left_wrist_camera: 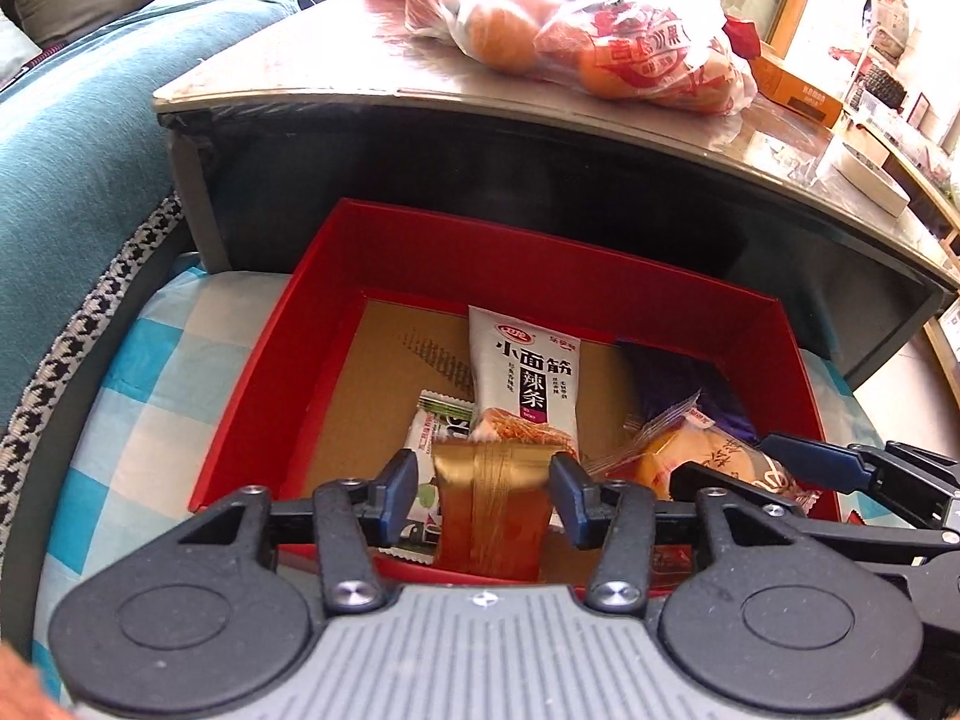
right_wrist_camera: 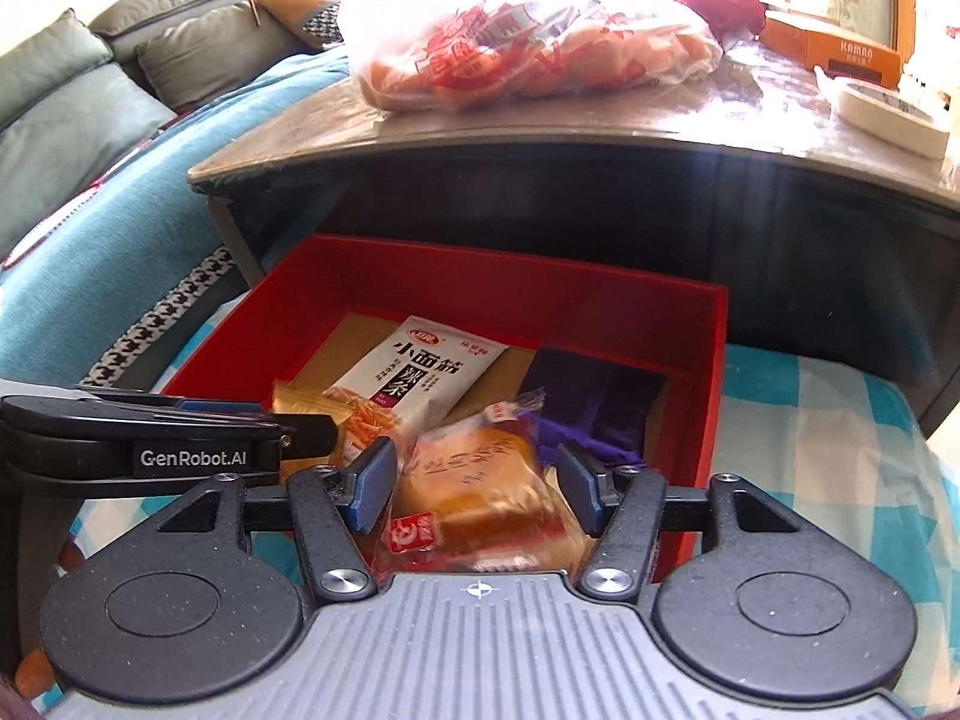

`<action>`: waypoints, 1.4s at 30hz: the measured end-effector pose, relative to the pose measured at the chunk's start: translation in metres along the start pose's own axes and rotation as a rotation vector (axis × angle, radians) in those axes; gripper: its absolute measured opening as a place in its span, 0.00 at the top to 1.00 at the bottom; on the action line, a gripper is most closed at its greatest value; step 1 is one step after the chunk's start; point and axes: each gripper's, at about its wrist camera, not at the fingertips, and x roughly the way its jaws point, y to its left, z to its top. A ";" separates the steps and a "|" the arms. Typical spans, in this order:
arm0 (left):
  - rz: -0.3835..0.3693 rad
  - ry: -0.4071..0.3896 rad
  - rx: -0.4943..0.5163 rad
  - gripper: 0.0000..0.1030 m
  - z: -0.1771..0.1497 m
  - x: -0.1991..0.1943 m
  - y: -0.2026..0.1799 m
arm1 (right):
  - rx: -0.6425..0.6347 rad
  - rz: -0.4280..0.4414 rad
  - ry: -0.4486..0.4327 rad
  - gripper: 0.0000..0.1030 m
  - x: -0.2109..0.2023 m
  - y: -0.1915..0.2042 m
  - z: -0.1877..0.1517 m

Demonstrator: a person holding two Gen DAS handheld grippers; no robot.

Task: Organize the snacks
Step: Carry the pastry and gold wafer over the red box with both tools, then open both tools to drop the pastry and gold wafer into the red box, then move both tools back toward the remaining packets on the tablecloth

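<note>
A red box (left_wrist_camera: 540, 252) (right_wrist_camera: 510, 276) sits on a checked cloth and holds several snack packets. Among them are a white spicy-strip packet (left_wrist_camera: 525, 372) (right_wrist_camera: 420, 372), a purple packet (left_wrist_camera: 678, 384) (right_wrist_camera: 588, 402) and a green-and-white one (left_wrist_camera: 429, 426). My left gripper (left_wrist_camera: 483, 486) (right_wrist_camera: 300, 420) stands over the box's near edge. A blurred gold packet (left_wrist_camera: 492, 510) (right_wrist_camera: 294, 399) hangs between its parted pads, with a gap on its left side. My right gripper (right_wrist_camera: 474, 486) (left_wrist_camera: 729, 456) is beside it, with a wrapped bread (right_wrist_camera: 474, 480) (left_wrist_camera: 708, 456) loose between its parted pads.
Behind the box stands a low table (left_wrist_camera: 336, 60) with a dark open space under its top. On it lie a plastic bag of oranges (left_wrist_camera: 576, 30) (right_wrist_camera: 510, 48) and an orange carton (right_wrist_camera: 840, 54). The blue-white checked cloth (left_wrist_camera: 150, 372) (right_wrist_camera: 810, 450) surrounds the box. A teal sofa cover (left_wrist_camera: 72, 150) lies left.
</note>
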 end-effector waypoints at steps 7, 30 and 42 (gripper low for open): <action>0.000 -0.028 -0.005 0.14 0.000 -0.011 0.001 | -0.002 -0.018 -0.017 0.32 -0.006 0.001 0.002; -0.053 -0.105 0.006 0.10 -0.024 -0.071 -0.005 | -0.025 -0.093 -0.078 0.28 -0.067 0.025 -0.003; -0.090 -0.091 0.053 0.10 -0.066 -0.103 -0.019 | -0.019 -0.113 -0.064 0.28 -0.107 0.033 -0.036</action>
